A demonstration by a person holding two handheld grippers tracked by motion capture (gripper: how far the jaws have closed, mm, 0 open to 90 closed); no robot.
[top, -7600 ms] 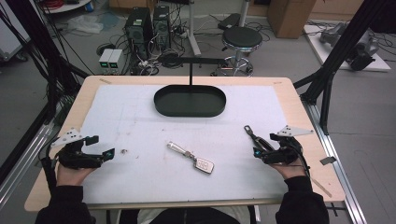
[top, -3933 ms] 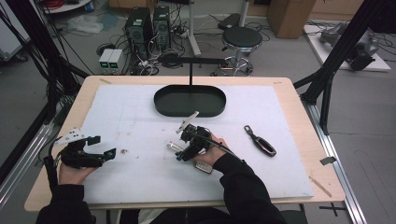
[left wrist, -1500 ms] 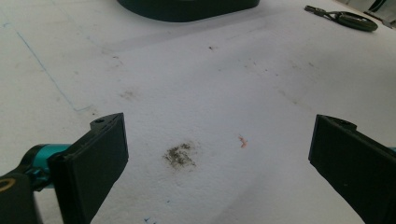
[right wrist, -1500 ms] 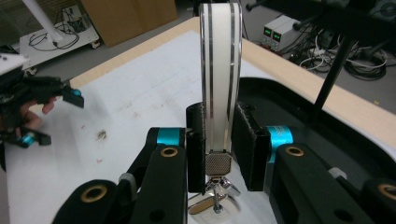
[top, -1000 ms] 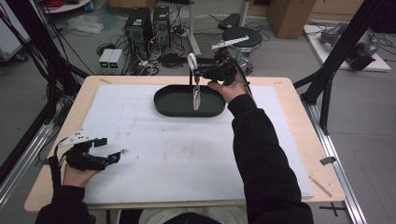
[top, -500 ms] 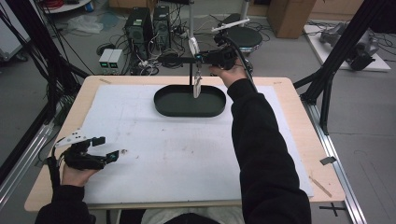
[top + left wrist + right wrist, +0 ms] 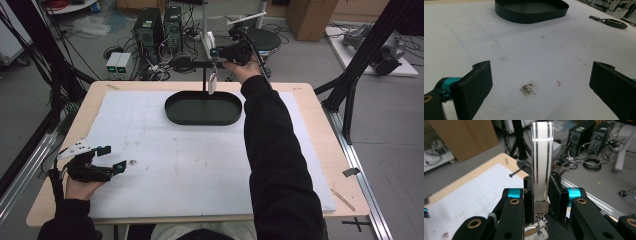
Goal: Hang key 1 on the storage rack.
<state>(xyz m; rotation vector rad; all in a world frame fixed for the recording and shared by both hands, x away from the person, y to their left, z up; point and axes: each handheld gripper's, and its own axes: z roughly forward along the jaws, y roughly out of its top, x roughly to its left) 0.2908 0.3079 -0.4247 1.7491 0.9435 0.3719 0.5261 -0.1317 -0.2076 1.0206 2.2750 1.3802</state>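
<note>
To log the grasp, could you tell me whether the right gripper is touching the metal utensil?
Touching: the right gripper view shows the right gripper with jaws pressed against the utensil.

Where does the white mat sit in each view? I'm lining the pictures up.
High view: white mat covers most of the tabletop.
Left gripper view: it spreads from the bottom up to the black tray.
Right gripper view: lower left.
Shared landmark: the wooden table border beside it.

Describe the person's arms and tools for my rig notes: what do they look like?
Both sleeves are black. Each hand-held gripper, left and right, is black with flat rectangular jaws, teal collars and brass-ringed pivots. A grey three-cornered plate tops the left; a black cable trails from it.
</note>
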